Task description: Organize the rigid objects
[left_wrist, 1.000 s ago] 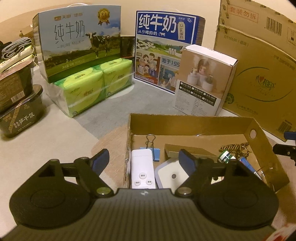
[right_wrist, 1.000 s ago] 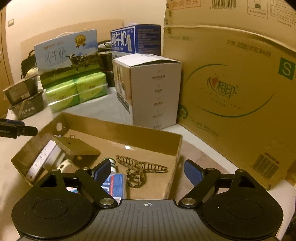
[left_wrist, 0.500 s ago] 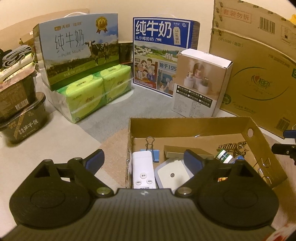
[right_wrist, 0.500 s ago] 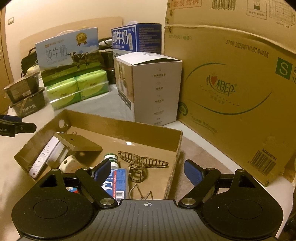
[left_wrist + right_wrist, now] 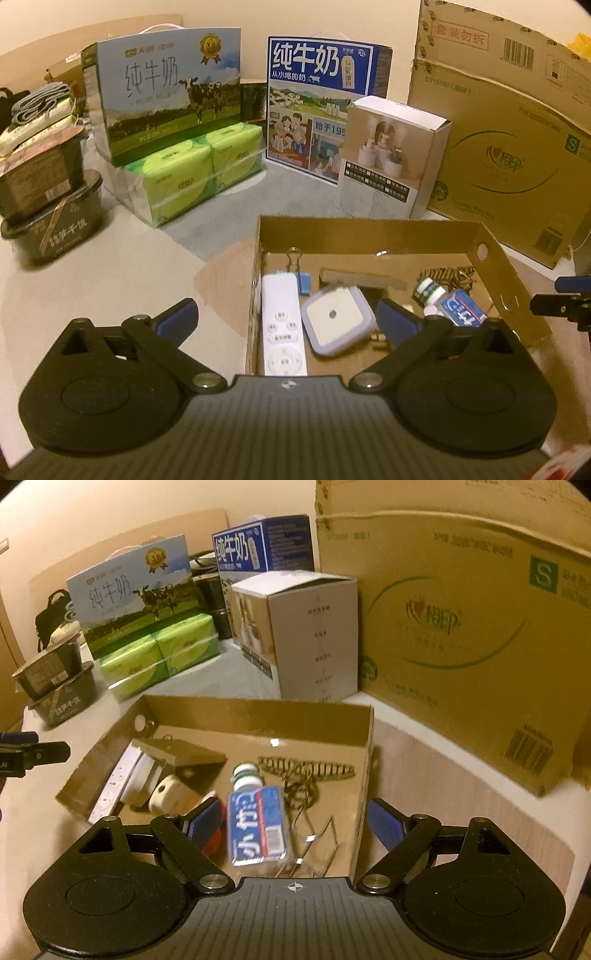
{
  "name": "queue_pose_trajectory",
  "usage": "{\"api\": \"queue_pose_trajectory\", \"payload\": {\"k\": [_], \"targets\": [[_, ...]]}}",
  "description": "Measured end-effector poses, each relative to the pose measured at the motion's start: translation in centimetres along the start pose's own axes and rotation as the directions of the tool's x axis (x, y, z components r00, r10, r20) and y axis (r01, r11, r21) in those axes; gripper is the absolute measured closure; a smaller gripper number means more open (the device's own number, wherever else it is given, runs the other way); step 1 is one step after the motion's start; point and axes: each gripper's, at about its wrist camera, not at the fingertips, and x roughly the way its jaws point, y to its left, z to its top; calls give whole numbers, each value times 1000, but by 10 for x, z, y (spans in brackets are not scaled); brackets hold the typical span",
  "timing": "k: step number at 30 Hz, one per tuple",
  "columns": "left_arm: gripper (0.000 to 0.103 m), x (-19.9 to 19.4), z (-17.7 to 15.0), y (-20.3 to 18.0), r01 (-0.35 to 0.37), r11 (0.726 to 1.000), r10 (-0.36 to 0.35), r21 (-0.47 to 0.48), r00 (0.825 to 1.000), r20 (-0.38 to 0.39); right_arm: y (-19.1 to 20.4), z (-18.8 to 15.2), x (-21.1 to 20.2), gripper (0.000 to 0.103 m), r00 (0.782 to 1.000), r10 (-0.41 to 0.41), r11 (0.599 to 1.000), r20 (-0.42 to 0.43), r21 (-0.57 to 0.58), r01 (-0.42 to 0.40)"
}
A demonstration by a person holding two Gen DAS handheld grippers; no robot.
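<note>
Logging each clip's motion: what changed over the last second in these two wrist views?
The left tool has just been opening its jaws wider, gripping nothing, and has drawn back, so more of the white remote shows. The right tool drew back too, still open and empty, revealing more of the bottle. The cardboard tray and its contents stayed put.

Left hand-held gripper [image 5: 286, 319] jaws just opening, empty; right hand-held gripper [image 5: 295, 821] agape, empty.

Dim, warm yellow light; fisheye-bent edges, slight blur.
</note>
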Motion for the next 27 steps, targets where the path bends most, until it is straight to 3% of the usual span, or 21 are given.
{"api": "queue_pose_trajectory", "payload": {"k": [11,27], "targets": [[1,-45,-35,-8,23,998,-25,-50,999,-38,13,-26,-32,18,999,21,998,-31,59,-19],[3,-119,-79,-36,20,998,-23,-65,998,-50,47,-71,-103,18,999,41,991,-12,125,-39]]}}
